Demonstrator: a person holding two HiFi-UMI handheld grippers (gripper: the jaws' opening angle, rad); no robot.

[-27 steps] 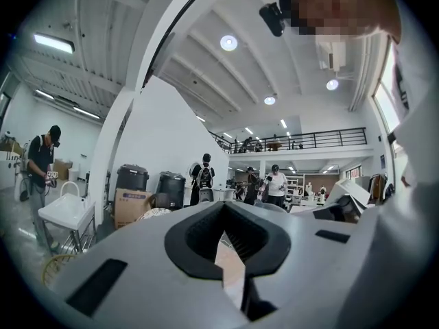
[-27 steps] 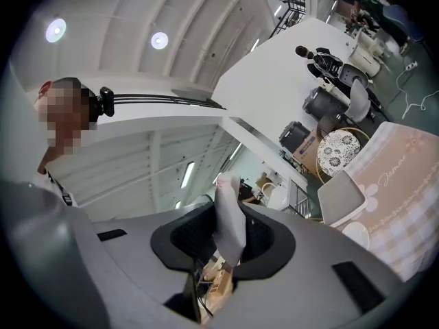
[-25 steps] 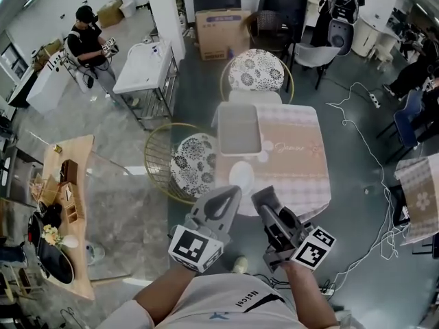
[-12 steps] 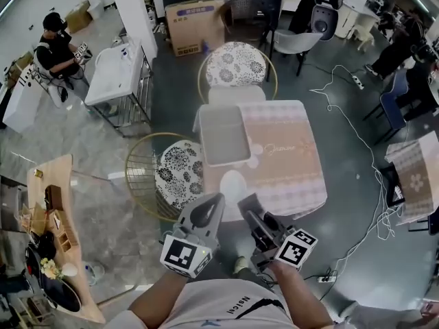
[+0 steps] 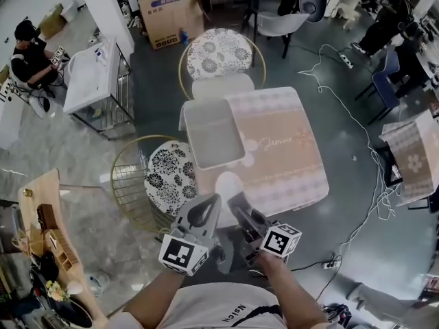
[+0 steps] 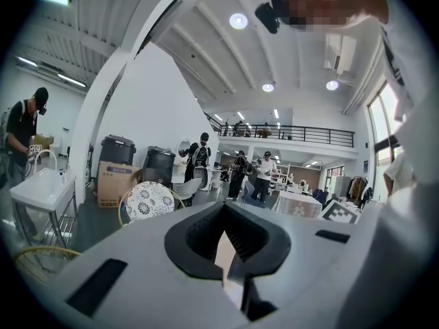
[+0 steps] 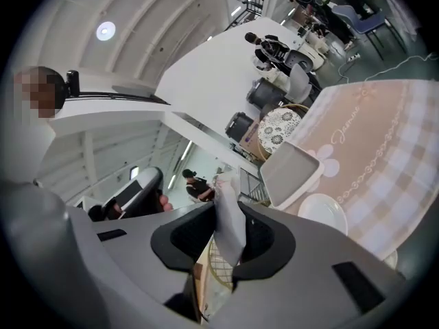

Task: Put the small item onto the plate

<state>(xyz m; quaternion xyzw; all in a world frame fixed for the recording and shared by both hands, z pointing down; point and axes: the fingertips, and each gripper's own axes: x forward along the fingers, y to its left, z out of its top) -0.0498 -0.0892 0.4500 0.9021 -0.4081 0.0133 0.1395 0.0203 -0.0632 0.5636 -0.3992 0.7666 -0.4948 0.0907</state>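
Observation:
The small item is a white packet (image 7: 228, 214), standing up between the jaws of my right gripper (image 7: 230, 242), which is shut on it. In the head view the right gripper (image 5: 237, 201) hangs just short of the table's near edge, below the white plate (image 5: 228, 184). That plate (image 7: 322, 214) lies empty on the pink checked tablecloth (image 5: 288, 156), next to a grey tray (image 5: 212, 133). My left gripper (image 5: 210, 203) is held beside the right one, over the floor. Its jaws (image 6: 226, 252) are closed with nothing between them.
Two gold wire chairs with floral cushions stand by the table, one at its left (image 5: 168, 173) and one behind it (image 5: 219, 53). A cardboard box (image 5: 164, 9) and a white cart (image 5: 92, 70) lie beyond. Cables (image 5: 343, 67) trail on the floor to the right.
The view has swung, so the table sits further left and nearer. Both grippers have drawn together and shifted left, with the right one closer to the plate's near edge. The grip is unchanged.

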